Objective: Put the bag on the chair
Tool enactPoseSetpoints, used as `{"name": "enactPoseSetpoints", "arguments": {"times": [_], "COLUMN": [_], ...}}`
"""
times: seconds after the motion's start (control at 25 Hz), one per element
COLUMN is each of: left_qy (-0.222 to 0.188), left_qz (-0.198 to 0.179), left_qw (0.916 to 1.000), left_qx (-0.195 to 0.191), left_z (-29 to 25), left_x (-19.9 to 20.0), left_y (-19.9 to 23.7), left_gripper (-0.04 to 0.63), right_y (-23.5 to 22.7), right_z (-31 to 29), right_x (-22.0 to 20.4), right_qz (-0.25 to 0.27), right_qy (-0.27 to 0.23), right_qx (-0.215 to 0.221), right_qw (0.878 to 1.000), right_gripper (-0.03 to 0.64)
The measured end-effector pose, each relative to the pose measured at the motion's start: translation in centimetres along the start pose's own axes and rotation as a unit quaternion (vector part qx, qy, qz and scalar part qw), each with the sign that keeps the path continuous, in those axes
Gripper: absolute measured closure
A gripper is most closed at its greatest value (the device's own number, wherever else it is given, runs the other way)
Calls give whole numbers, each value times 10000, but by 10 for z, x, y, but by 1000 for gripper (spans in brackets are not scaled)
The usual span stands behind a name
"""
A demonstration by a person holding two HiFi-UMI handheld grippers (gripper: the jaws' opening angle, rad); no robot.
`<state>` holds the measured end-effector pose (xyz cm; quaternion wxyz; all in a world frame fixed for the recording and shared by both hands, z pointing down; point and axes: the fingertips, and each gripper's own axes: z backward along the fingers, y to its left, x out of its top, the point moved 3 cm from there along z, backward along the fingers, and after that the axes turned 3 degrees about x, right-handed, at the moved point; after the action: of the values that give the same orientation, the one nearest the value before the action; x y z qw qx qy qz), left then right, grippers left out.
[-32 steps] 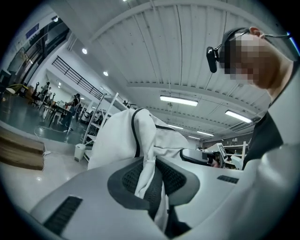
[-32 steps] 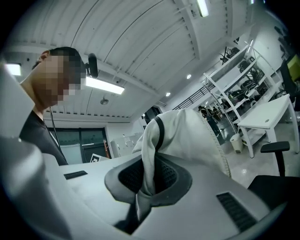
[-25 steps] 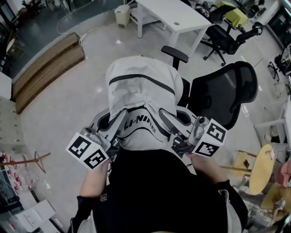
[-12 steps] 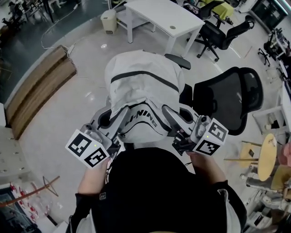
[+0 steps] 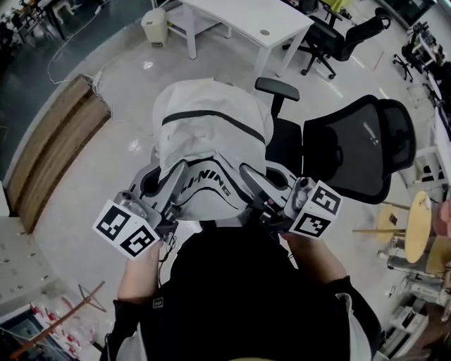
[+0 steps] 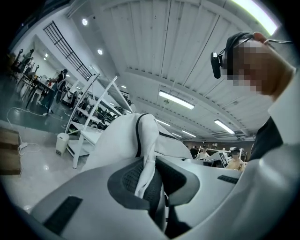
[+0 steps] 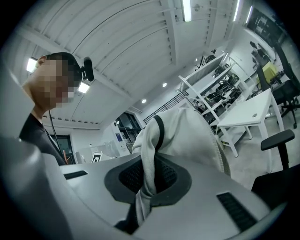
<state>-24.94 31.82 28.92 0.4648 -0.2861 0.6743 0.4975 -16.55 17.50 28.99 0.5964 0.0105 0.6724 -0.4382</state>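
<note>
A white bag (image 5: 211,130) with black trim hangs in the air in front of the person. My left gripper (image 5: 173,182) is shut on a fold of its fabric on the left side. My right gripper (image 5: 251,182) is shut on a fold on the right side. In the left gripper view the white bag (image 6: 126,143) runs pinched between the jaws of the left gripper (image 6: 149,180). The right gripper view shows the same bag (image 7: 187,136) clamped in the right gripper (image 7: 147,180). A black office chair (image 5: 356,151) stands just right of and beyond the bag, its seat partly hidden behind it.
The chair's armrest (image 5: 277,87) sticks out past the bag's top. A white table (image 5: 239,21) and a small bin (image 5: 153,27) stand further off, with other black chairs (image 5: 331,42). Wooden boards (image 5: 53,148) lie at the left. A round wooden stool (image 5: 416,236) is at the right.
Both grippers keep their hold on the bag. The head view has swung, so the floor and table have slid across it, and more of the chair's seat shows beside the bag.
</note>
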Motion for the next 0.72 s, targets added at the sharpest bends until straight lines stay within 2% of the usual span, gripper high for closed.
{"name": "enactPoseSetpoints", "arguments": {"times": [0.32,0.56,0.72], "left_qy": [107,166,243], "left_qz": [272,161,150], "left_qw": [9994,9997,9993], "left_qx": [201,18,-260], "left_z": [-70,-143,-189], "left_x": [-12,-13,-18], "left_y": [12,-17,-29], "left_gripper": [537,537,537], "right_y": [-62,-109,-132], "right_z": [12,60,91], "right_x": [28,71,88], "right_qz": [-208,-135,-105], "right_qy": [152,-13,-193], "right_qx": [29,-159,-310], "right_qw": [9997,9998,9993], "right_gripper": [586,586,586]}}
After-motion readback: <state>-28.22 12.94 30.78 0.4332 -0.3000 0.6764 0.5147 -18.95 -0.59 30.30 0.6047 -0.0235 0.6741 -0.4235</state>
